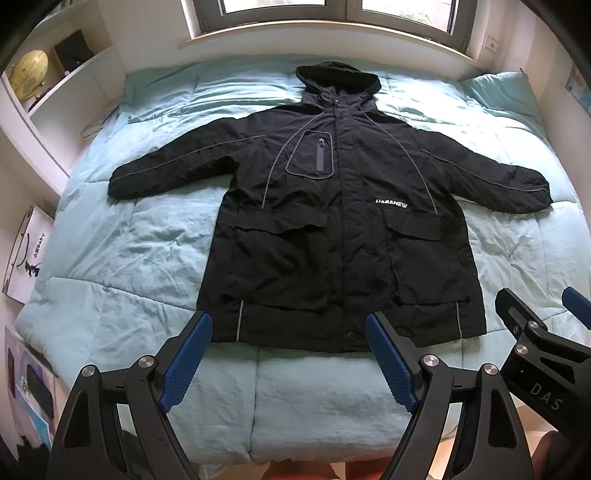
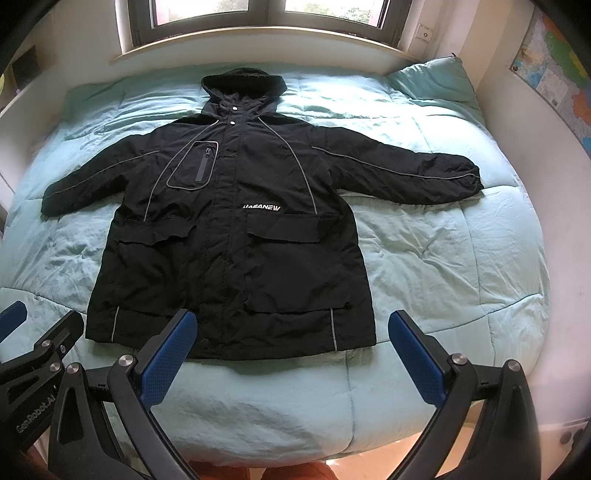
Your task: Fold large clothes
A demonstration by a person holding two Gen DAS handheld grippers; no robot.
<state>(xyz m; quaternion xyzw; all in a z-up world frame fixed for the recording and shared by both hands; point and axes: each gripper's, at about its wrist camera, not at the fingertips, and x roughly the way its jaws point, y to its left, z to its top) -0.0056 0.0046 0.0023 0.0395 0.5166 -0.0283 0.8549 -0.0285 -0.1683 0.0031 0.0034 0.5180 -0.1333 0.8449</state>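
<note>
My left gripper [image 1: 288, 332] is spread wide with nothing between its blue pads [image 1: 184, 362]; it hangs over the near edge of the bed, above the jacket's hem. Out past my left finger, far off on that side, a white shelf [image 1: 74, 88] carries a globe [image 1: 29, 74], and a paper bag [image 1: 26, 254] stands lower down against the wall.

The jacket [image 1: 332, 229] lies flat and face up on the pale teal quilt [image 1: 122, 266], ahead of both pairs of fingers, unfolded. It is black with grey piping. Its left-hand sleeve [image 1: 177, 166] stretches out beyond my left finger. The chest pocket [image 1: 310, 151] with its zip sits straight ahead between the left gripper's fingers, farther up the cloth. The hood [image 1: 338, 79] points away from me toward the window [image 1: 332, 14]. White lettering [image 1: 390, 208] runs across the chest, just above the flap pocket [image 1: 410, 229] on that side.

My right gripper [image 2: 291, 328] is likewise released, fingers wide apart and empty, hovering over the hem's right corner. Between its fingers I see the hem [image 2: 280, 350] and bare quilt below it. The right-hand sleeve [image 2: 406, 173] reaches out past my right finger, and beyond it a teal pillow [image 2: 436, 81] lies in the far corner. A map [image 2: 554, 74] hangs on the wall farthest right.
</note>
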